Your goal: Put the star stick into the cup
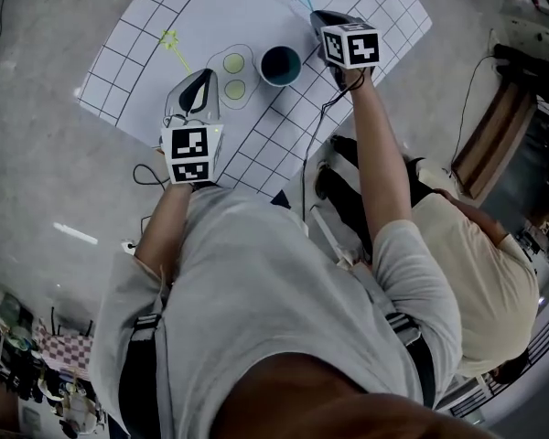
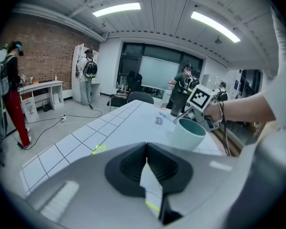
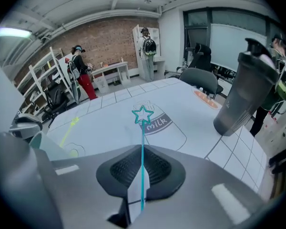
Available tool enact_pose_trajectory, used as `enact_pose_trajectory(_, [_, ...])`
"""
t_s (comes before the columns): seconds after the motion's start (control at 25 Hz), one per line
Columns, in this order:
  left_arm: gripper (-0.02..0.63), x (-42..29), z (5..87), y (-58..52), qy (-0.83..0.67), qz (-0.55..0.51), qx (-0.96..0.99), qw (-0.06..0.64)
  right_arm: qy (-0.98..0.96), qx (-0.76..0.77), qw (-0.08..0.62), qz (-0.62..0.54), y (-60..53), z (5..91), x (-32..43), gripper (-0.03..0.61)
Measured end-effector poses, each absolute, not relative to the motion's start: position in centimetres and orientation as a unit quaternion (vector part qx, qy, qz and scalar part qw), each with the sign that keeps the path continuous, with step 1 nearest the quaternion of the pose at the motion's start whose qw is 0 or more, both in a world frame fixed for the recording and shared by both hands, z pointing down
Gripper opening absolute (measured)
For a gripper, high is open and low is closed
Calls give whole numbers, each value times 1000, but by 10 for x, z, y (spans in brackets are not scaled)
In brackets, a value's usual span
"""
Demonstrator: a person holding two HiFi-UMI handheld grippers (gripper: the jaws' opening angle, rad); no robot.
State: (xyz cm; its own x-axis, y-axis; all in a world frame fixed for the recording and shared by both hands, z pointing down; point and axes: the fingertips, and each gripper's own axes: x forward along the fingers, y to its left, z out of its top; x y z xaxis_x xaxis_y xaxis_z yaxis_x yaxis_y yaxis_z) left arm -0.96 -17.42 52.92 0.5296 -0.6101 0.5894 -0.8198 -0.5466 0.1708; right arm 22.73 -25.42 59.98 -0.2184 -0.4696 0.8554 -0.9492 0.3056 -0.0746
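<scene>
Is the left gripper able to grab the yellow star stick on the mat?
Probably yes. The yellow star stick lies alone on the mat ahead of the left gripper, nothing between; its shut jaws must open first.

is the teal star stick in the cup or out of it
Out: the right claw grips the teal star stick over the mat, apart from the cup.

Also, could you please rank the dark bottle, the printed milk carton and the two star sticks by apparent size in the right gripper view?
1. dark bottle
2. printed milk carton
3. teal star stick: long but thin, and close to the camera in the right gripper, so this rank is unsure
4. yellow star stick
</scene>
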Motion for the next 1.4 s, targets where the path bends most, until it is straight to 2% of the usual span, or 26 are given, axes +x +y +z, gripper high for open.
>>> enact_pose_trajectory(0.24, [3, -25, 507, -173, -445, 223, 842, 206, -742, 532, 279, 299, -251, 543, 215, 14])
enact_pose_trajectory(0.56, [3, -24, 481, -176, -451, 199, 848, 193, -778, 568, 95, 250, -232, 421, 200, 14])
enact_pose_trajectory(0.8, [3, -28, 464, -176, -456, 193, 851, 173, -792, 569, 11, 223, -218, 370, 180, 14])
enact_pose_trajectory(1.16, [3, -33, 471, -154, -454, 204, 848, 183, -775, 590, -41, 223, -210, 407, 152, 14])
enact_pose_trajectory(1.4, [3, -35, 472, -147, -456, 205, 846, 185, -762, 600, -21, 244, -193, 432, 149, 15])
